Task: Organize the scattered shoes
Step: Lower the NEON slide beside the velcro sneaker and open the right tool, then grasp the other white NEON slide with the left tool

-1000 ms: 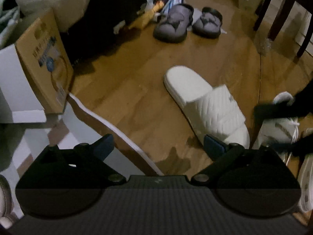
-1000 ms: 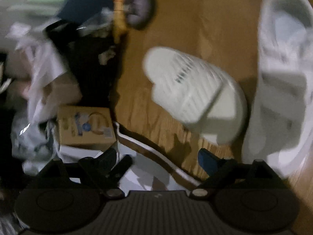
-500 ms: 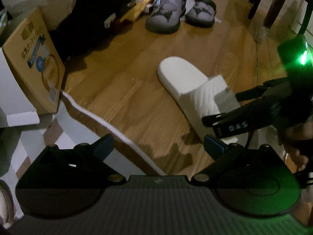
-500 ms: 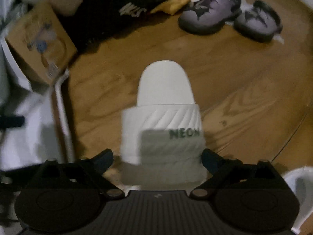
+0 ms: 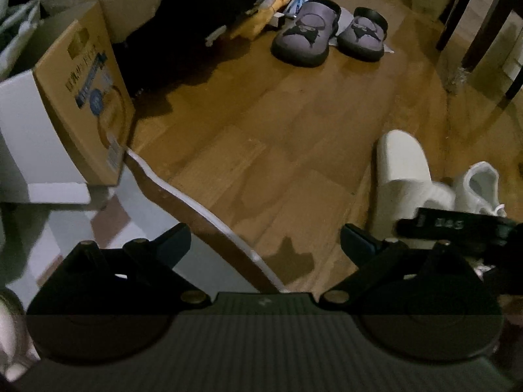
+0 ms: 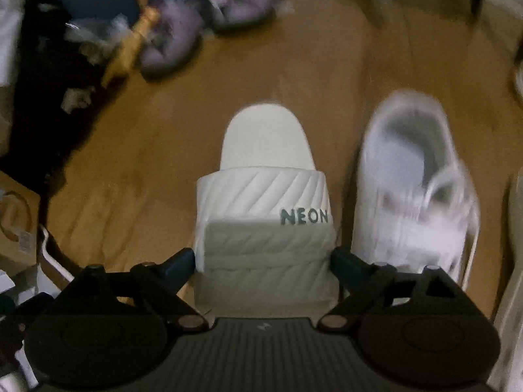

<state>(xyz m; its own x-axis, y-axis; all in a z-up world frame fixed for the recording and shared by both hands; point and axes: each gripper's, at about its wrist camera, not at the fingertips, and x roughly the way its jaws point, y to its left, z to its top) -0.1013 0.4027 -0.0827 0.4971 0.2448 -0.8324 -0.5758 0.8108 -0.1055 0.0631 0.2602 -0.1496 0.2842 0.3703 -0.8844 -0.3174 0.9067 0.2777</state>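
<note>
Slide sandal [image 6: 266, 176] in white, marked NEON, lies on the wood floor [image 5: 261, 150] just beside a white sneaker [image 6: 408, 176]. We see our right gripper [image 6: 261, 261] with fingers spread wide, its pads against the strap on both sides. Our left gripper [image 5: 264, 241] hangs wide open and empty. Grey slippers [image 5: 327, 36] sit well apart.

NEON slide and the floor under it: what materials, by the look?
White slide: looks like moulded foam or rubber, matte; the strap's diagonal ribs are cast in and no stitching shows. Floor: wood or wood-look laminate, plank seams and grain, slight sheen. Neither is certain from the look alone.
</note>
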